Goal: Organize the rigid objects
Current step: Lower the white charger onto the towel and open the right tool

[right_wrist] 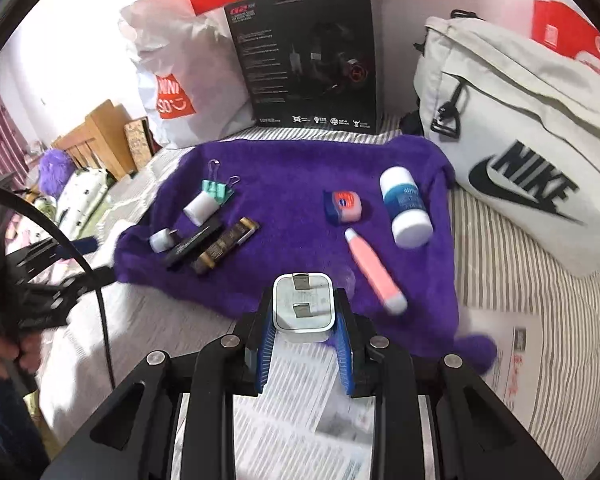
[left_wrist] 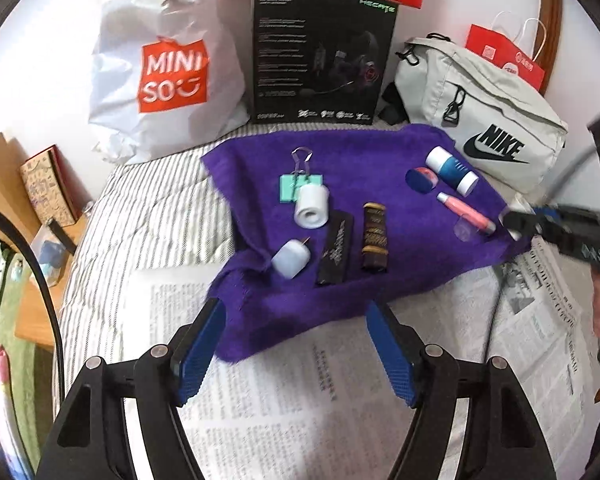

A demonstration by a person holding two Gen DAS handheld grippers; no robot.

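A purple towel (left_wrist: 340, 152) lies on the bed with small items in two groups. On its left are green binder clips (left_wrist: 296, 186), a white cylinder (left_wrist: 312, 206), a small white cap (left_wrist: 291, 258), a black bar (left_wrist: 336, 252) and a brown bar (left_wrist: 374, 240). On its right are a blue jar (right_wrist: 344, 204), a white-and-blue bottle (right_wrist: 406, 208) and a pink tube (right_wrist: 374, 272). My left gripper (left_wrist: 296, 312) is open and empty over the towel's near edge. My right gripper (right_wrist: 304, 300) is shut on a white plug adapter (right_wrist: 303, 306) above the near edge.
Behind the towel stand a white Miniso bag (left_wrist: 168, 72), a black headset box (left_wrist: 320, 52), a grey Nike bag (right_wrist: 520, 152) and red paper bags (left_wrist: 508, 58). Newspaper (left_wrist: 300, 380) covers the striped sheet (left_wrist: 148, 200) in front. Wooden furniture (right_wrist: 100, 136) stands at the left.
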